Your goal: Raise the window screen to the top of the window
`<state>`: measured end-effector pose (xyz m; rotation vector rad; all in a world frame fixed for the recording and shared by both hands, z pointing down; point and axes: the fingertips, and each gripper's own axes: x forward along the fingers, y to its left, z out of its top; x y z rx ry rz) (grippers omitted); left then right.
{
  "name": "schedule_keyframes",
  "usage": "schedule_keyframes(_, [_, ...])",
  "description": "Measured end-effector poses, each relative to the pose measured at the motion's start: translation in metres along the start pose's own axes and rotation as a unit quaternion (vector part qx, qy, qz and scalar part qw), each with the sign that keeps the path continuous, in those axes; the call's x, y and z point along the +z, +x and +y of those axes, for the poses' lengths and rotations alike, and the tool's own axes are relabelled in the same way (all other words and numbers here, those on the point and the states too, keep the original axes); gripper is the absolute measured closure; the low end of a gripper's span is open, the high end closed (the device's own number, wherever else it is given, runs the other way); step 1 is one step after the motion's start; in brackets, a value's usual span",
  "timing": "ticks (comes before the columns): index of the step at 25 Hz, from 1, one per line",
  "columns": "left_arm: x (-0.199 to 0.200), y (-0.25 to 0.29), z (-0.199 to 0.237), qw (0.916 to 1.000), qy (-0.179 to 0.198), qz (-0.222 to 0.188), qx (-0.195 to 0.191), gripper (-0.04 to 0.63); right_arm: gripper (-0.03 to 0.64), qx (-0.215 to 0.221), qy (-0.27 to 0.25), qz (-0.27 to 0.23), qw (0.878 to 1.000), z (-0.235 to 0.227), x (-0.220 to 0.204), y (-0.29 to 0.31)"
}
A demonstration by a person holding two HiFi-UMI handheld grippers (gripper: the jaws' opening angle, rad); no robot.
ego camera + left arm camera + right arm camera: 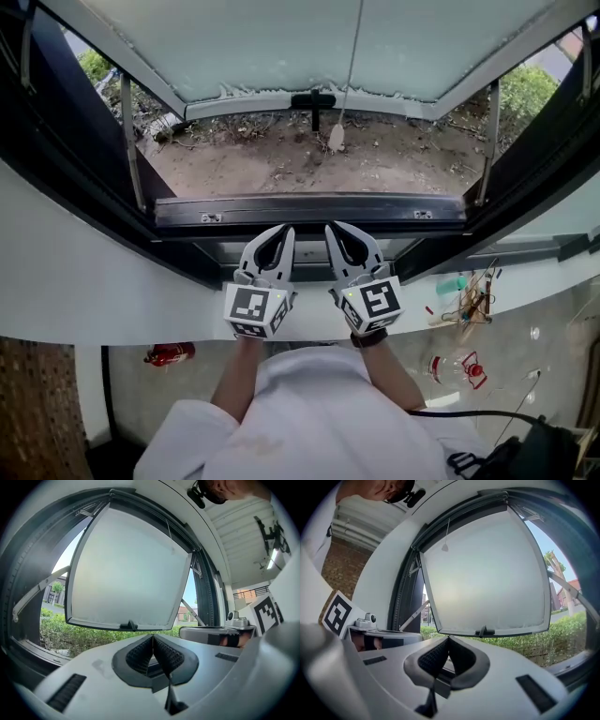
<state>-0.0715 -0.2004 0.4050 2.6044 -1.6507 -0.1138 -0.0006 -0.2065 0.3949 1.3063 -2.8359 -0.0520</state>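
Head view looks steeply down from above the person onto the left gripper and right gripper, close below. Each gripper view faces level outward along its own jaws — both share the tilted-out window sash, near ahead.

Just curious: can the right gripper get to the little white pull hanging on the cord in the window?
Probably yes. The right gripper, shut, is by the dark bottom rail, and the white pull hangs free beyond it with nothing in between. Its jaws must open first.
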Motion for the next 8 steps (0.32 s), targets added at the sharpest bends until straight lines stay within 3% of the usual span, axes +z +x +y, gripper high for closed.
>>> schedule_keyframes(4, [-0.004, -0.011, -0.001, 1.0000, 0.003, 0.002, 0.008, 0.592, 0.615, 0.002, 0.002, 0.002, 1.000, 0.005, -0.005, -0.001])
schedule_keyframes(8, [-0.011, -0.015, 0.001, 0.9998, 0.004, 0.008, 0.015, 0.592, 0.614, 0.011, -0.028, 0.000, 1.000, 0.009, -0.006, 0.000])
